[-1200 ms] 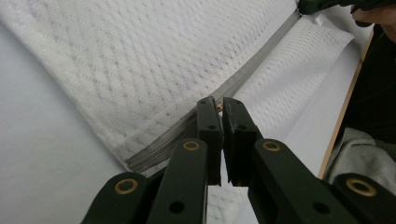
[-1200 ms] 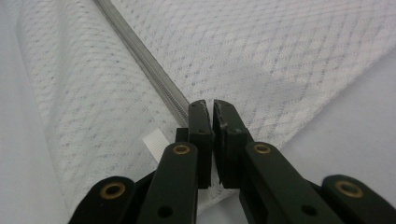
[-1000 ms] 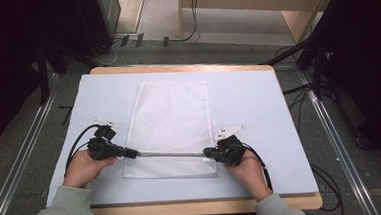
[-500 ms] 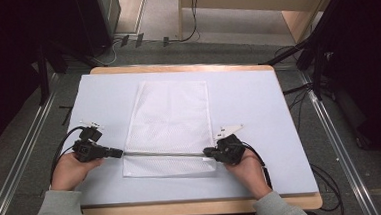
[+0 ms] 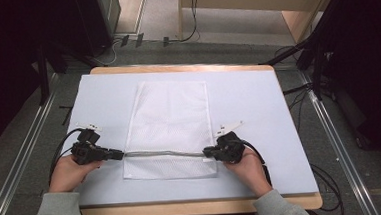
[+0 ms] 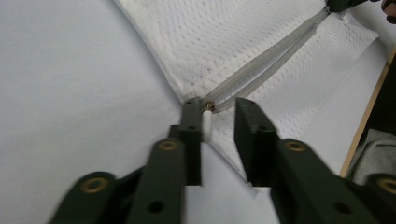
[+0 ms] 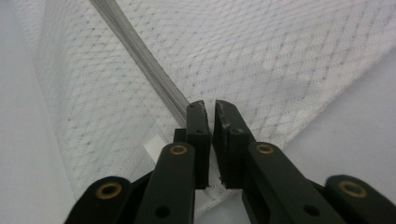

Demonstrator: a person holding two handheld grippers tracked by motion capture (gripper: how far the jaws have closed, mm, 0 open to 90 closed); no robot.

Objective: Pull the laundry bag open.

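Observation:
A white mesh bag point(image 5: 171, 113) lies flat on the pale mat, its grey zipper point(image 5: 164, 153) running across near the front. My left gripper point(image 5: 120, 154) is at the zipper's left end. Its jaws point(image 6: 217, 105) have just been opening and stand apart, with the white zipper pull point(image 6: 206, 123) loose against the left jaw. My right gripper point(image 5: 206, 153) is at the zipper's right end. Its jaws point(image 7: 211, 107) have just been opening too, to a narrow slit, with the bag's edge point(image 7: 261, 60) between them beside the zipper point(image 7: 140, 56).
The pale mat point(image 5: 258, 98) covers a wooden table whose front edge point(image 5: 199, 207) is close to the person's sleeves. Metal rails run along the floor on both sides, and cables point(image 5: 328, 179) lie on the floor at the right.
My left gripper has slid left along the zipper to the bag's left edge, mostly in the earlier half second. The right hand has held its place.

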